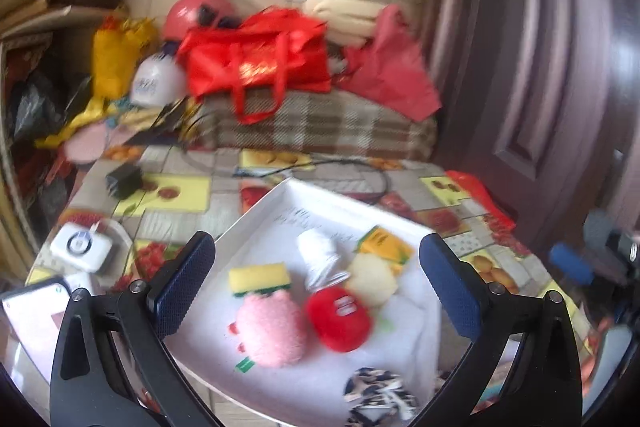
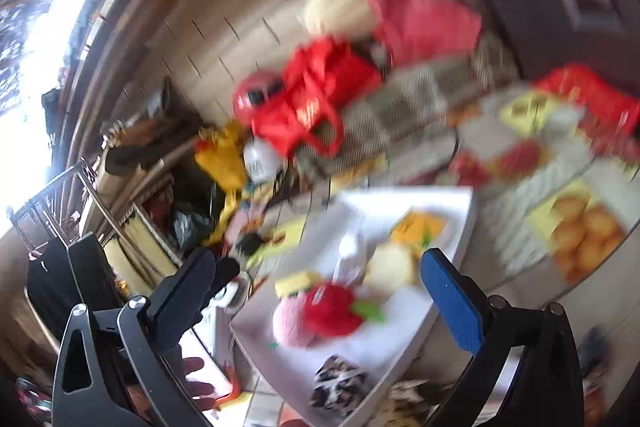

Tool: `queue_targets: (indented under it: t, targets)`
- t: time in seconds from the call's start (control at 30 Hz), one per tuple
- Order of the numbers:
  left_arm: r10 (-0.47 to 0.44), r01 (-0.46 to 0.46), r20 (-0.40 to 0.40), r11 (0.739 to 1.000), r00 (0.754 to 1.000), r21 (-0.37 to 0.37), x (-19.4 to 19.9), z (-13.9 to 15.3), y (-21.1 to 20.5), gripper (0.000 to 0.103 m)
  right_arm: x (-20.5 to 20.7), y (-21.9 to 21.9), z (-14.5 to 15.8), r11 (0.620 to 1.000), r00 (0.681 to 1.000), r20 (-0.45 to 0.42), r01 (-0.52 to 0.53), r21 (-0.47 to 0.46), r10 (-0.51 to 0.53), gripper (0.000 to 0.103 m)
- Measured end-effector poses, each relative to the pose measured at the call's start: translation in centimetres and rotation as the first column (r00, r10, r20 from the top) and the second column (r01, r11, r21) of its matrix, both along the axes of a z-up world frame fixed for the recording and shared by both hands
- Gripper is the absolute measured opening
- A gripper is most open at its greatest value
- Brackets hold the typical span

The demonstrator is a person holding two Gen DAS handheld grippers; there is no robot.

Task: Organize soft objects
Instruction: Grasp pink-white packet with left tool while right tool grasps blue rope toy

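A white tray (image 1: 340,201) sits on the table and holds several soft things. A pink plush strawberry (image 1: 270,327) and a red plush (image 1: 340,319) lie side by side. Behind them are a yellow-green sponge (image 1: 259,277), a white rolled cloth (image 1: 320,259), a cream puff (image 1: 372,277) and a yellow packet (image 1: 386,245). A black-and-white patterned cloth (image 1: 376,393) lies at the tray's near edge. My left gripper (image 1: 317,241) hangs open above the tray with nothing between its fingers. The blurred right wrist view shows the tray (image 2: 400,193) and red plush (image 2: 330,311). My right gripper (image 2: 318,255) is open and empty there.
The fruit-patterned tablecloth (image 1: 180,191) carries a black charger (image 1: 124,181), a white device (image 1: 82,247) and a phone (image 1: 34,311) to the left of the tray. A red bag (image 1: 256,63) on a plaid cushion (image 1: 320,127) stands behind. At the right is a dark door (image 1: 540,67).
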State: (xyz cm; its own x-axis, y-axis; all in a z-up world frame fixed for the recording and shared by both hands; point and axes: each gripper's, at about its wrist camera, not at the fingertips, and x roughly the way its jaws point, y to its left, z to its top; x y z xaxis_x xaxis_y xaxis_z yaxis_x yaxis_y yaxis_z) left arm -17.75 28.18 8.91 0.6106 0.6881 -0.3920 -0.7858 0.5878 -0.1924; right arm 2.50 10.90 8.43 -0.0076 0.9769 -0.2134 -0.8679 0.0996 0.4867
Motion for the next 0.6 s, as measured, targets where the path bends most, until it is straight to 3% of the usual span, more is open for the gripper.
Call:
queue_targets:
  t: [0.1,0.17,0.33,0.4,0.47,0.6]
  targets:
    - [-0.122,0.122,0.001,0.992,0.992,0.032,1.4,0.7,-1.8,0.103,1.3,-4.0,1.5,0.985,0.988,0.086,0.118,0.126,-0.129,0.103]
    - [-0.208,0.208,0.018,0.978,0.978,0.02,2.5,0.8,-2.8,0.103,2.8,-6.0,1.7,0.973,0.978,0.099,0.166,0.157,-0.183,0.103]
    - [-0.396,0.396,-0.007,0.918,0.918,-0.034,6.5,-0.3,-6.7,0.103,8.6,-7.3,-0.8,0.967,0.967,0.002,0.253,-0.003,-0.253,0.103]
    - [-0.45,0.447,-0.063,0.893,0.891,-0.054,8.3,-1.5,-8.5,0.103,9.9,-7.3,-2.6,0.962,0.968,0.033,0.252,-0.102,-0.25,0.103]
    - [-0.515,0.506,-0.144,0.857,0.845,-0.093,10.1,-3.2,-10.2,0.103,10.8,-7.3,-3.9,0.962,0.977,0.039,0.214,-0.169,-0.211,0.103]
    - [-0.579,0.558,-0.233,0.815,0.781,-0.154,12.7,-6.5,-11.5,0.103,11.9,-8.2,-5.9,0.956,0.979,0.013,0.202,-0.213,-0.204,0.103]
